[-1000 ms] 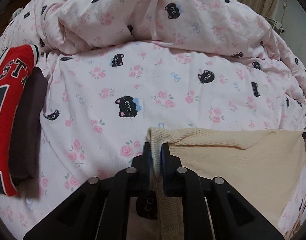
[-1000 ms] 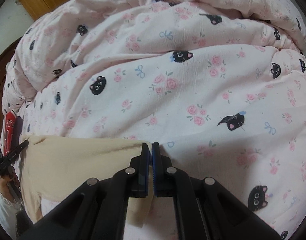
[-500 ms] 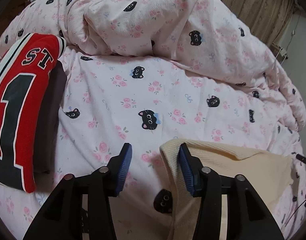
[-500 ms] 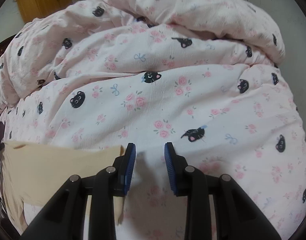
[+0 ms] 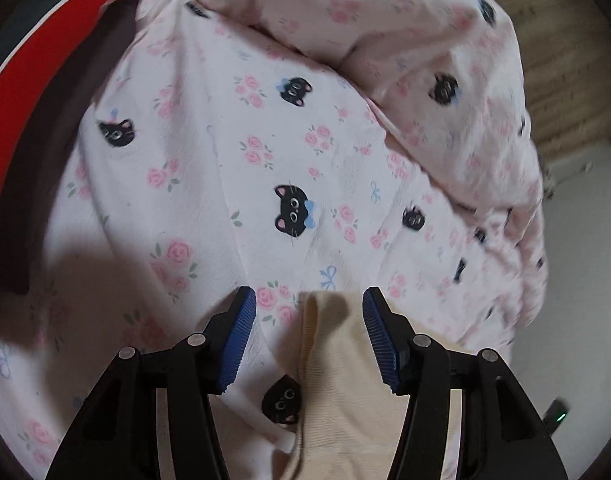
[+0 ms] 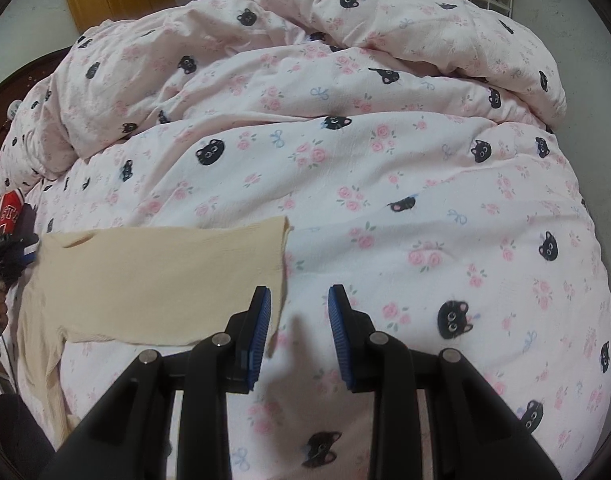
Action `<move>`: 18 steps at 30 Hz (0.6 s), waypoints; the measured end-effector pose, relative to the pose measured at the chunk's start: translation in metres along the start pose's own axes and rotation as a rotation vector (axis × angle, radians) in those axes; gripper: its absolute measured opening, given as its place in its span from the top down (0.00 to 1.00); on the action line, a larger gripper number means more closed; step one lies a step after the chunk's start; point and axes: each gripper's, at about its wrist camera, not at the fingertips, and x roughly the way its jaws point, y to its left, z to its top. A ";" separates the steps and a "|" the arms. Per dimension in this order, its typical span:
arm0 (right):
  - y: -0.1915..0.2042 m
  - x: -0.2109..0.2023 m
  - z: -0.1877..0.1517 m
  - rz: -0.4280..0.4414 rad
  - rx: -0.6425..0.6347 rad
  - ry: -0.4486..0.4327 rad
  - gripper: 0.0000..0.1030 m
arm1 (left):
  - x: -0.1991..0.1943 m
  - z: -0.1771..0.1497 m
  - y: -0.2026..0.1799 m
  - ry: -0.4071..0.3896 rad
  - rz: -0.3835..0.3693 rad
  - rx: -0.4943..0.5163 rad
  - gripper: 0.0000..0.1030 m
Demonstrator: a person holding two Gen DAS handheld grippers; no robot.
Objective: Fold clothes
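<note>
The cream top (image 6: pixel 153 276) lies spread flat on the bed (image 6: pixel 385 184), a fold just laid. The left claw (image 5: pixel 309 336) and right claw (image 6: pixel 299 330) gape wide, holding nothing. Next, likely regrip an edge of the top for another fold.

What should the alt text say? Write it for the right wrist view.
Open right gripper hovers over a pink cat-print duvet, holding nothing. A cream knit top lies flat to its left, its right edge beside the left finger.
</note>
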 end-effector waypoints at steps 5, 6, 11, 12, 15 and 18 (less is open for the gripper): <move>0.010 -0.011 -0.010 0.039 -0.015 -0.007 0.70 | -0.021 -0.006 0.002 -0.044 0.042 0.063 0.51; 0.013 -0.014 -0.013 0.054 -0.023 -0.008 0.70 | -0.026 -0.009 0.002 -0.051 0.052 0.085 0.51; 0.032 -0.029 -0.037 0.103 -0.104 -0.011 0.70 | -0.056 -0.050 -0.002 -0.055 0.117 0.270 0.51; 0.037 -0.032 -0.043 0.112 -0.123 -0.009 0.70 | -0.062 -0.060 -0.002 -0.048 0.116 0.303 0.51; 0.049 -0.039 -0.060 0.131 -0.165 0.002 0.70 | -0.076 -0.093 -0.007 -0.033 0.121 0.411 0.51; 0.059 -0.046 -0.078 0.155 -0.184 0.013 0.70 | -0.082 -0.121 -0.011 -0.013 0.128 0.480 0.51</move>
